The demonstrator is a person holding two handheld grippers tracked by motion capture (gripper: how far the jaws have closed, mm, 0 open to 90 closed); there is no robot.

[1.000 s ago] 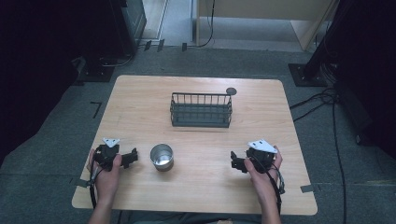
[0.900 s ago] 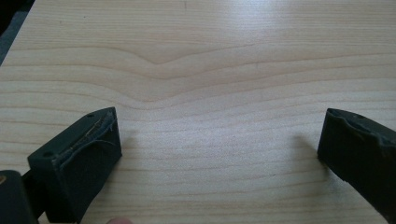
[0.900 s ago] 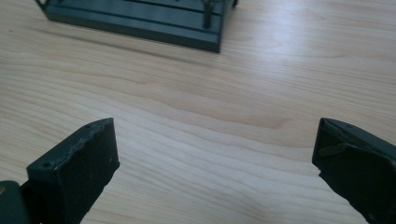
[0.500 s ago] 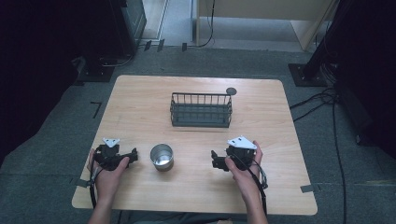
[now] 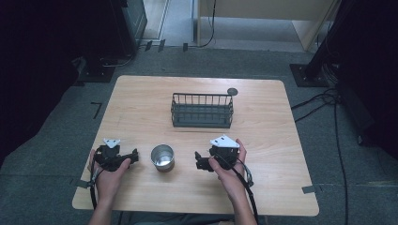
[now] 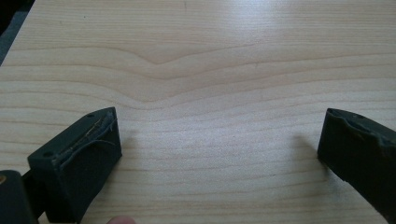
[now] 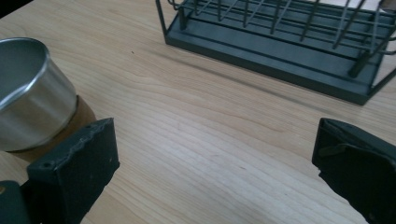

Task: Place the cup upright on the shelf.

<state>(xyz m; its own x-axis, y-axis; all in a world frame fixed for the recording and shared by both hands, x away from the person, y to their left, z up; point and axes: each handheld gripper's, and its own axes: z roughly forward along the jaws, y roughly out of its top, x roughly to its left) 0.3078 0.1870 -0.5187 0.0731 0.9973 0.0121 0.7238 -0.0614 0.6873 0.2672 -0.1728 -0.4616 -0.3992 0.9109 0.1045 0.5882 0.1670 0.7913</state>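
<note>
Since the earlier frames the right gripper [image 5: 201,161] has slid leftward across the table [image 5: 141,103] and now sits just beside the metal cup [image 5: 163,157], while the left gripper [image 5: 133,156] has stayed where it was on the cup's other side. In the high view the cup stands upright between the two grippers, touching neither; its inside looks bare and shiny. Behind it, well apart, stands a dark wire basket [image 5: 202,110] with nothing seen in it, and a small round dark disc [image 5: 232,91] lies near its far right corner.

In the left gripper view the jaws are spread wide over bare wood, grasping nothing.

In the right gripper view the jaws are likewise spread wide and grip nothing. The cup [image 7: 28,93] stands on a brown base just beyond the left jaw, outside the gap. The basket [image 7: 280,42] lies farther ahead.
</note>
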